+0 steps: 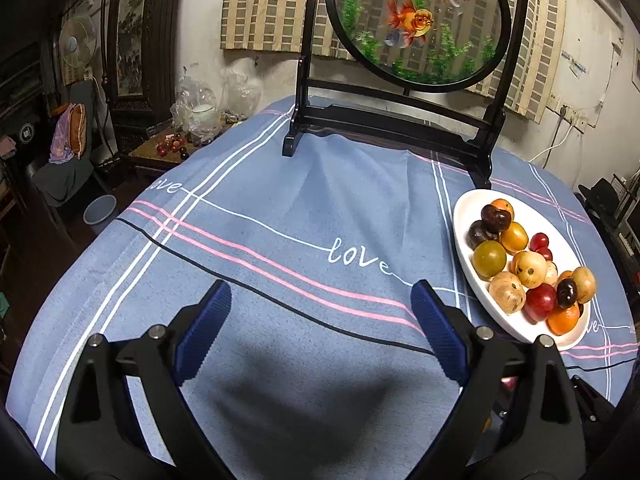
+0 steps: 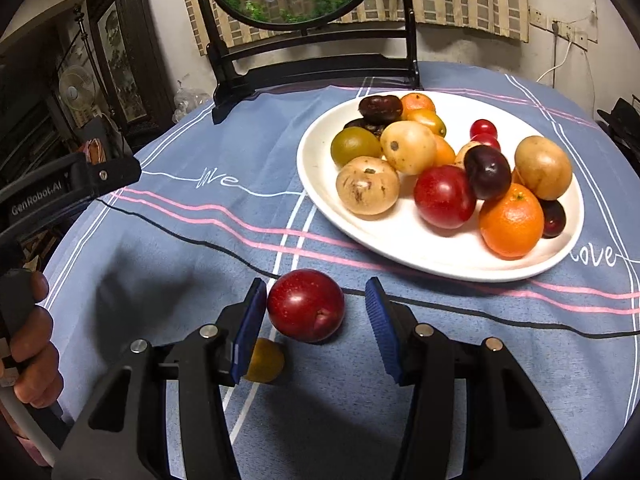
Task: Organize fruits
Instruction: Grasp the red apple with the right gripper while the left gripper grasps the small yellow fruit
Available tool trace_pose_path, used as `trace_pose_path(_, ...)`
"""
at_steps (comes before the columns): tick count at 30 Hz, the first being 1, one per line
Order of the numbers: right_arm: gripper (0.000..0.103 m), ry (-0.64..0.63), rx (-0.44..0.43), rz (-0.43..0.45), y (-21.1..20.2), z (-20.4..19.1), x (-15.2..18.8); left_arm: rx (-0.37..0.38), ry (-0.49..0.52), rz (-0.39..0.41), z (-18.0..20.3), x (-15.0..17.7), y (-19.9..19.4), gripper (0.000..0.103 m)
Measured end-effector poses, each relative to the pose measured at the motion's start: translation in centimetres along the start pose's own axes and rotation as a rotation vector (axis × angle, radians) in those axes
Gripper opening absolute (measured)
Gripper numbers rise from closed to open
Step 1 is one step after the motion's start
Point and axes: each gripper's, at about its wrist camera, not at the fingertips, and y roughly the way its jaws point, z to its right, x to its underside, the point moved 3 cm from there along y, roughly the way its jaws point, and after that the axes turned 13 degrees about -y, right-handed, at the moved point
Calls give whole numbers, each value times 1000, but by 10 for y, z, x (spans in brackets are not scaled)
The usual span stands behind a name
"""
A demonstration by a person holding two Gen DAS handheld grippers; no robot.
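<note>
A white oval plate holds a pile of fruits: an orange, a red plum, tan round fruits and dark plums. It also shows in the left wrist view at the right. A loose red plum lies on the blue cloth in front of the plate, between the open fingers of my right gripper, close to the left pad. A small yellow-brown fruit lies partly hidden behind the left finger. My left gripper is open and empty over bare cloth, left of the plate.
A black stand with a round goldfish panel stands at the back of the table. The other gripper's black body and the hand holding it show at the left of the right wrist view. A side table with clutter is beyond the table's left edge.
</note>
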Motion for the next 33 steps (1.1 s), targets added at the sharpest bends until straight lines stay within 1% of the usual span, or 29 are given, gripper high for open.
trace_pose_path(8, 51, -4, -12, -10, 5, -2, -1, 7, -6, 0, 0, 0, -2, 93)
trace_pose_path(9, 50, -3, -17, -11, 6, -3, -1, 5, -7, 2, 0, -1, -2, 93)
trace_pose_path(10, 45, -2, -28, -9, 6, -3, -1, 4, -8, 4, 0, -1, -2, 93)
trace_pose_path(14, 41, -11, -46, -10, 8, -7, -1, -4, -4, 6, 0, 0, -1, 93)
trace_pose_path(17, 41, 2, -57, -5, 4, -5, -1, -6, 7, 1, 2, 3, 2, 93)
trace_pose_path(20, 41, 39, -75, 46, -16, 3, -3, -8, 27, -7, 5, 7, 4, 93)
trace_pose_path(23, 41, 64, -69, 111, -44, 16, -4, 6, 80, -28, 13, 14, 9, 93)
trace_pose_path(25, 40, 65, -62, 127, -54, 24, -1, 16, 131, -35, 22, 22, 10, 93)
trace_pose_path(26, 40, 58, -53, 136, -59, 29, 1, 24, 159, -41, 27, 27, 11, 93)
trace_pose_path(28, 40, 46, -14, 151, -67, 42, 6, 65, 213, -66, 38, 37, 11, 93)
trace_pose_path(30, 40, 59, 6, 156, -72, 54, 11, 138, 264, -105, 50, 49, 7, 93)
trace_pose_path(32, 40, 85, -4, 158, -76, 64, 17, 205, 316, -135, 61, 60, 1, 92)
trace_pose_path(33, 40, 93, -8, 159, -78, 68, 20, 238, 358, -144, 67, 68, -4, 92)
